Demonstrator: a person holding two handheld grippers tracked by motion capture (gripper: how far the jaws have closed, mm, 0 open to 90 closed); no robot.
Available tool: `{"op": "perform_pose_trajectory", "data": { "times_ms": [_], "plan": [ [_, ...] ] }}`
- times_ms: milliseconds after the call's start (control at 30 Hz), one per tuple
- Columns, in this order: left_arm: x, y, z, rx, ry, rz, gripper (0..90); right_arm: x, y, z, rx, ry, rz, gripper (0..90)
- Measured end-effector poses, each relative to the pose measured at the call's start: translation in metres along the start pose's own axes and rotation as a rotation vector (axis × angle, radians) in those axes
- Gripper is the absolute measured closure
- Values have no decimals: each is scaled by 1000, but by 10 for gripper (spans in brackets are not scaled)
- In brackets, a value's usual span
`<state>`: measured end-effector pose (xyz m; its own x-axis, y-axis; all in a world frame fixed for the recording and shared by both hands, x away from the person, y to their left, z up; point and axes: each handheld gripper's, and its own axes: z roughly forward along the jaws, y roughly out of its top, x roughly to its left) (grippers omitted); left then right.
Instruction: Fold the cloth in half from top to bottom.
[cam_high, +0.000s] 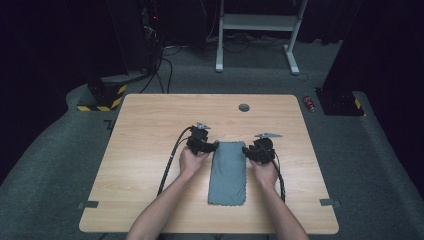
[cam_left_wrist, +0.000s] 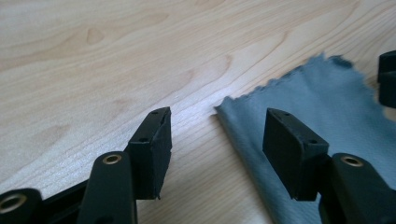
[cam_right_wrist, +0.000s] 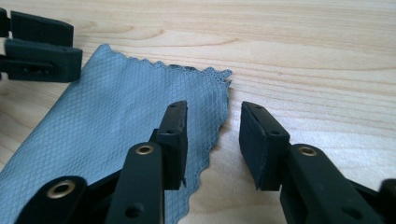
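A grey-blue cloth (cam_high: 228, 172) with pinked edges lies folded into a long strip on the wooden table (cam_high: 150, 200), running from its middle toward the near edge. My left gripper (cam_high: 216, 145) is at the cloth's far left corner. In the left gripper view it (cam_left_wrist: 215, 135) stands open, its jaws straddling the cloth (cam_left_wrist: 327, 102) corner low over the wood. My right gripper (cam_high: 246, 149) is at the far right corner. In the right gripper view it (cam_right_wrist: 212, 135) is open too, one jaw over the cloth (cam_right_wrist: 107, 116), the other over bare wood.
A round grommet hole (cam_high: 244, 107) sits near the table's far edge. A red can (cam_high: 310, 103) lies on the carpet beyond the right far corner. A white desk frame (cam_high: 260, 25) stands behind. Tape marks (cam_high: 330, 202) are on the near corners.
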<state>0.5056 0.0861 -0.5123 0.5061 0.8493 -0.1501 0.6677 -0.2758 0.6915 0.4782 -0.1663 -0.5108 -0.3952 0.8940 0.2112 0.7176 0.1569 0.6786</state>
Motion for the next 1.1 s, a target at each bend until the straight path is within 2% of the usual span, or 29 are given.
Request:
{"op": "perform_pose_trajectory", "data": {
  "times_ms": [133,200,300,433,500,633,733,900,1033,1100],
  "plan": [
    [0,0,3,-6,1,-2,430,3,8,4,-14,-21,-22,610],
    [-2,1,5,-1,5,9,430,2,11,10,21,-27,-17,592],
    [-5,3,6,10,18,35,434,4,15,16,20,-48,-22,588],
    [-13,5,9,32,66,119,455,5,15,21,9,-74,-38,589],
    [-14,5,9,37,60,131,486,6,15,21,11,-83,-65,598],
    [-15,5,9,36,45,145,547,10,23,24,64,-101,-109,629],
    [-16,6,8,37,29,156,603,15,22,27,57,-119,-167,684],
    [-17,6,9,41,2,173,715,17,23,27,68,-95,-186,795],
    [-16,6,9,44,-22,166,807,16,23,27,70,-61,-188,869],
    [-15,7,9,47,-48,151,854,16,23,27,71,-56,-180,878]
  ]
}}
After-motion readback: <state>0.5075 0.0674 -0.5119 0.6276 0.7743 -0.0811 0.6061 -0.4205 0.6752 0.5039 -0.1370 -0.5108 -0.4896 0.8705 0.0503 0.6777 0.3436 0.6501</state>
